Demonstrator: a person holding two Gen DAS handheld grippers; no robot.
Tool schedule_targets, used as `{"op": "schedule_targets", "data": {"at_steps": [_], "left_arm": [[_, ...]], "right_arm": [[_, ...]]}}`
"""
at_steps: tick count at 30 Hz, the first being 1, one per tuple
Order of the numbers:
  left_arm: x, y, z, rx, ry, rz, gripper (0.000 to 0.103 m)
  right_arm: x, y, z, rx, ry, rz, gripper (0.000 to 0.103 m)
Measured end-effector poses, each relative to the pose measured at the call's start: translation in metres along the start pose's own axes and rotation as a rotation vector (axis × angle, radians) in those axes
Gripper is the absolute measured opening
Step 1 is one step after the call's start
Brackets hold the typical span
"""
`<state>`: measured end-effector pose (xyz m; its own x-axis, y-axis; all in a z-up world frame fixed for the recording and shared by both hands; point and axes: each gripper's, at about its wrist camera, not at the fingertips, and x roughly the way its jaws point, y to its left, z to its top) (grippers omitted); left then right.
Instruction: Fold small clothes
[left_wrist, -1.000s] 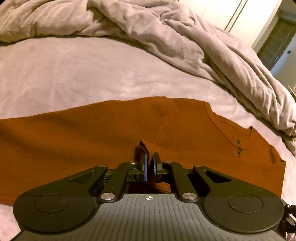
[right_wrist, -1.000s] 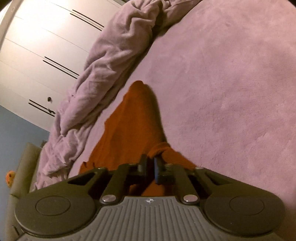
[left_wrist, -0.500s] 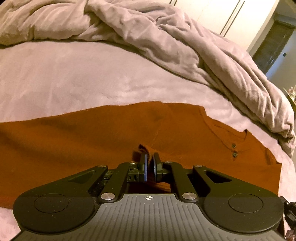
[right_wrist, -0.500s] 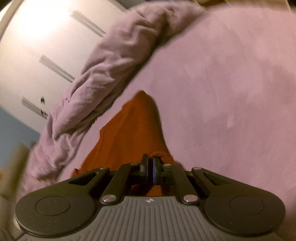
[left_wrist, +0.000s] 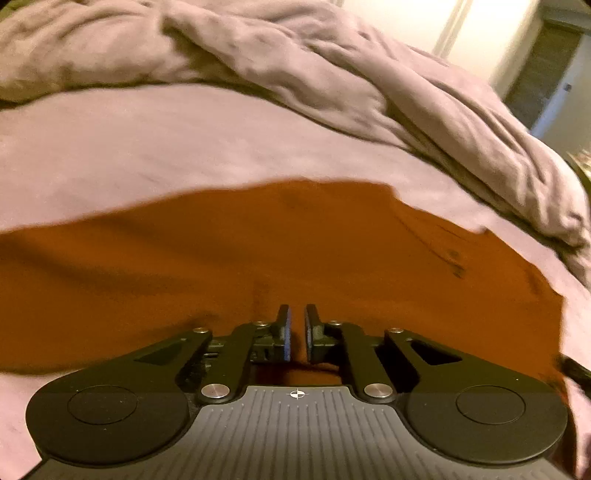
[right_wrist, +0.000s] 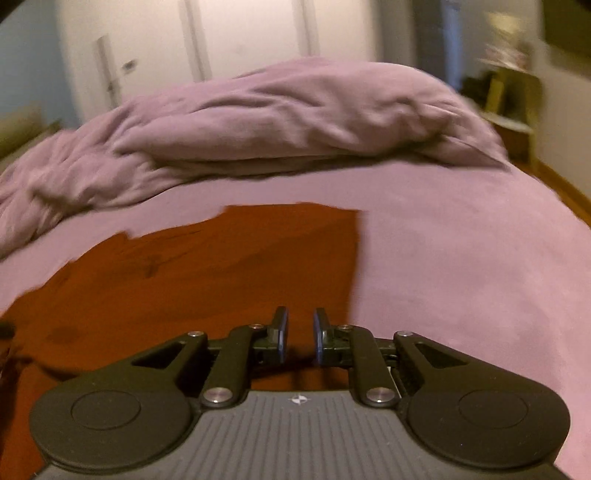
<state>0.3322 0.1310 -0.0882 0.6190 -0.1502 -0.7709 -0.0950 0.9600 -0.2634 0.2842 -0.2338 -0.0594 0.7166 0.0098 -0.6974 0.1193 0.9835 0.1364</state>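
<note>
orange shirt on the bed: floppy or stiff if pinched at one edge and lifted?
Probably floppy: the orange shirt lies flat and follows the bed sheet, with soft creases. Likely light, being thin knit. Lifted by one edge, it would probably drape and drag rather than hold shape.

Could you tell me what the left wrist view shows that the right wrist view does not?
Only the left wrist view shows the shirt's two small buttons by the neckline, plus a dark doorway at top right. Only the right wrist view shows the shirt's straight right edge against bare sheet, a yellow chair and white wardrobe doors. Both share the rust-orange shirt spread flat on the lilac sheet, the rumpled duvet behind it, and a gripper with nothing between its pads; the right gripper is opening.
</note>
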Motion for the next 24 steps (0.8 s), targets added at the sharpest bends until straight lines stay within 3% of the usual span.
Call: {"op": "schedule_targets", "data": {"at_steps": [3, 6, 8, 12, 15, 16, 17, 21, 23, 24], "left_arm": [[0.014, -0.021, -0.012, 0.066, 0.029, -0.006, 0.013], [0.027, -0.024, -0.014, 0.095, 0.032, 0.041, 0.016], [0.033, -0.018, -0.009, 0.066, 0.034, 0.053, 0.017], [0.041, -0.011, -0.007, 0.058, 0.035, 0.093, 0.017], [0.031, -0.008, -0.008, 0.029, 0.028, 0.089, 0.018], [0.026, -0.007, -0.010, 0.021, 0.030, 0.084, 0.018], [0.019, -0.006, -0.014, 0.019, 0.026, 0.073, 0.018], [0.013, 0.001, -0.019, 0.015, 0.022, 0.055, 0.034], [0.009, 0.008, -0.017, -0.023, 0.028, 0.040, 0.035], [0.004, 0.013, -0.016, -0.054, 0.033, 0.034, 0.048]], "right_arm": [[0.021, 0.042, -0.003, -0.133, 0.028, 0.052, 0.014], [0.043, 0.076, -0.008, -0.241, 0.068, 0.091, 0.013], [0.059, 0.086, -0.015, -0.268, 0.115, 0.067, 0.014], [0.072, 0.085, -0.014, -0.284, 0.097, 0.039, 0.016], [0.069, 0.083, -0.010, -0.287, 0.120, 0.027, 0.028], [0.064, 0.082, -0.010, -0.296, 0.122, 0.008, 0.036], [0.058, 0.080, -0.010, -0.305, 0.113, -0.005, 0.037], [0.035, 0.068, -0.030, -0.337, 0.091, -0.045, 0.037], [0.027, 0.062, -0.039, -0.362, 0.082, -0.049, 0.037], [0.024, 0.061, -0.040, -0.383, 0.093, -0.049, 0.037]]}}
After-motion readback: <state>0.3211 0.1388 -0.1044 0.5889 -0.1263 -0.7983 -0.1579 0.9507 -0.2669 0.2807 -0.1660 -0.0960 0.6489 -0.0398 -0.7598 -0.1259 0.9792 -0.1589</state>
